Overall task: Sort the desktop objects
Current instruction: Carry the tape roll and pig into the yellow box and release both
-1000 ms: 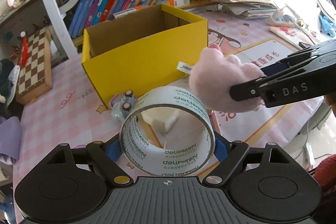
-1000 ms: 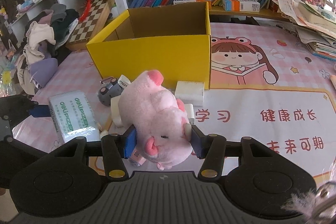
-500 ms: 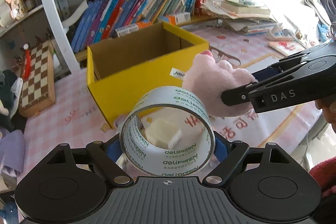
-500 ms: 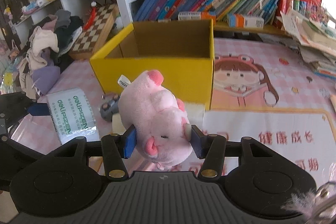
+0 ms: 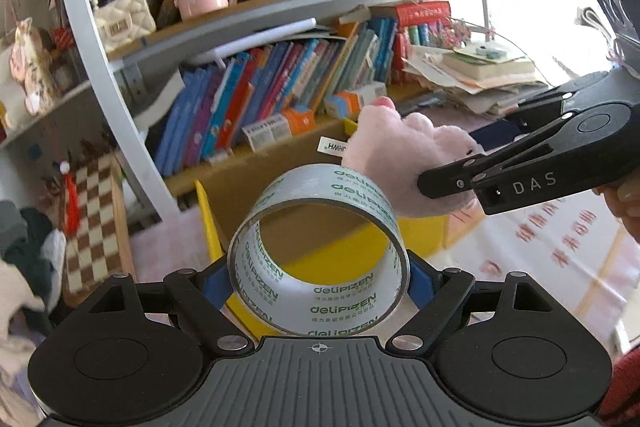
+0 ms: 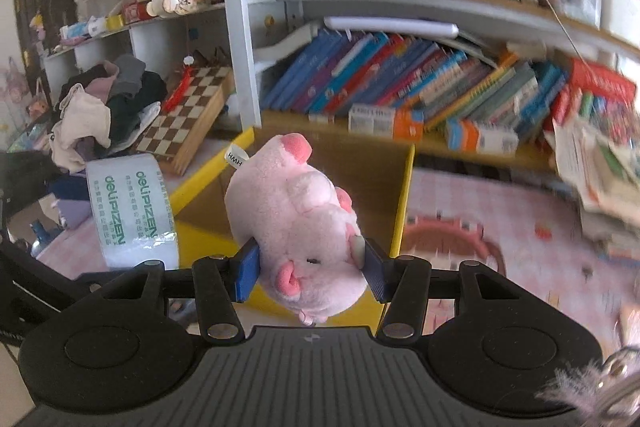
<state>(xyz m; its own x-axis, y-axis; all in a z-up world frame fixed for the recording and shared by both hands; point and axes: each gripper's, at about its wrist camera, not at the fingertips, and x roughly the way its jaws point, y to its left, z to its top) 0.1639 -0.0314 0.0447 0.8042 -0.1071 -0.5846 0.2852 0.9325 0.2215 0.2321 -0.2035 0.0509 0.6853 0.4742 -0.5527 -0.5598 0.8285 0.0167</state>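
Observation:
My left gripper [image 5: 318, 277] is shut on a clear tape roll [image 5: 320, 291] printed with green letters, held in the air in front of the open yellow cardboard box [image 5: 208, 227]. My right gripper [image 6: 311, 267] is shut on a pink plush pig [image 6: 296, 223], held just in front of the same yellow box [image 6: 404, 203]. In the left wrist view the pig [image 5: 404, 163] and the right gripper's black body [image 5: 560, 155] are close on the right. In the right wrist view the tape roll [image 6: 132, 211] is on the left.
A bookshelf with slanted books [image 6: 400, 83] stands behind the box. A chessboard [image 5: 92, 223] leans at the left, near a pile of clothes [image 6: 104, 107]. Stacked papers [image 5: 472, 75] lie at the right. A pink printed mat [image 6: 520, 259] covers the desk.
Both grippers have risen and tilted upward with their objects. The box now sits lower in both views and the upper shelves have come into view.

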